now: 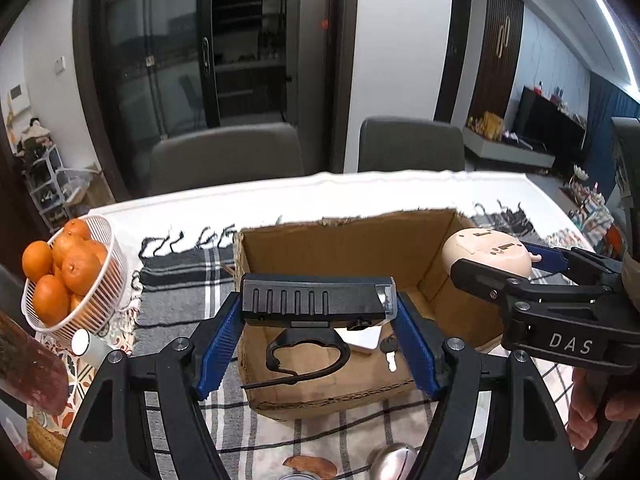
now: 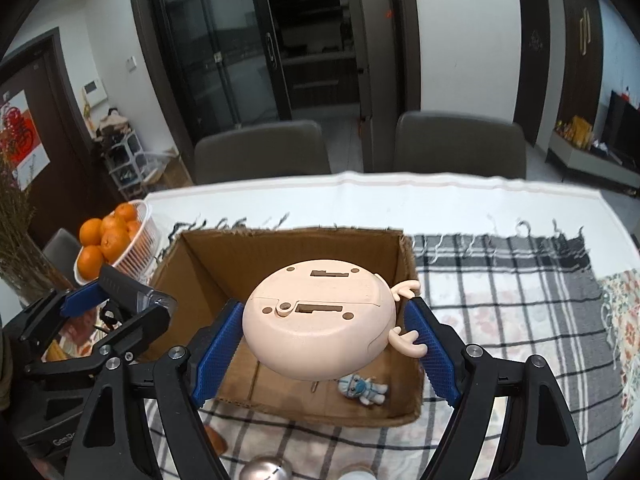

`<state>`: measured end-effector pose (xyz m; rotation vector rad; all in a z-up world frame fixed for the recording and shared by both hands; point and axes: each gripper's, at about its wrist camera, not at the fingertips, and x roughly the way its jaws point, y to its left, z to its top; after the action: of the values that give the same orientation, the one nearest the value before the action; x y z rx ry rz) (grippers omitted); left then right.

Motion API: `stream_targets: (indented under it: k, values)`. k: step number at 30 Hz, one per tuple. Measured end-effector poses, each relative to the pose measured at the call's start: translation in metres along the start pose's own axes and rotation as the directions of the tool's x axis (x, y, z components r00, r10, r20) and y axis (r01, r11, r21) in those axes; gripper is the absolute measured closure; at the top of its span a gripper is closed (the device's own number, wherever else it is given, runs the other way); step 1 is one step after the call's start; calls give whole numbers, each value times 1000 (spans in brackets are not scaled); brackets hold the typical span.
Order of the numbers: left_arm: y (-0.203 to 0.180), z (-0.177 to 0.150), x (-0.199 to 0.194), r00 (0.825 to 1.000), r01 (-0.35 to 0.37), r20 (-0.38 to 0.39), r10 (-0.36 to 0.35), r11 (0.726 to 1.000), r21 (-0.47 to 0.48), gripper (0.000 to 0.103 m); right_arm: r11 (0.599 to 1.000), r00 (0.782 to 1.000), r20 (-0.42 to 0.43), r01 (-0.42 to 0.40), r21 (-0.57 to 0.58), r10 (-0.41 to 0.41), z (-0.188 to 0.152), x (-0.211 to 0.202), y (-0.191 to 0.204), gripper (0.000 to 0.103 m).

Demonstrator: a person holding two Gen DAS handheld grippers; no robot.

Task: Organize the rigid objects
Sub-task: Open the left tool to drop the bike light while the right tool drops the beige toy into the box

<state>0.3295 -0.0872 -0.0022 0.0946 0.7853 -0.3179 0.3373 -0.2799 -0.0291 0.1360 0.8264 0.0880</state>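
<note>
While both grippers hang over the cardboard box (image 1: 344,248), my left gripper (image 1: 318,334) fingers clamp the black flashlight (image 1: 316,300). Right gripper (image 2: 324,344) fingers pinch the pink antlered gadget (image 2: 320,316) above the box's right side.

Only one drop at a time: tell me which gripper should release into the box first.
Right. The right gripper holds the pink deer gadget well over the cardboard box; the left gripper holds the black device only at the box's near edge.
</note>
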Motion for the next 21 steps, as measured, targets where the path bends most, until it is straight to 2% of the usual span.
stream_targets:
  k: [7,13,21]
  values:
    - [0,-1,13,998,-17,-64,17,1000,10,30,1000,995,-99,3,13,-2,-3,24,-4,21]
    - [1,-1,3,999,-15,-42,15,1000,-6,28,1000,996,-86,11,13,-10,-2,16,-2,21]
    - [4,-8,-23,999,-36,7,36,999,-17,27,999,999,-28,36,29,-35,-10,-10,3,21]
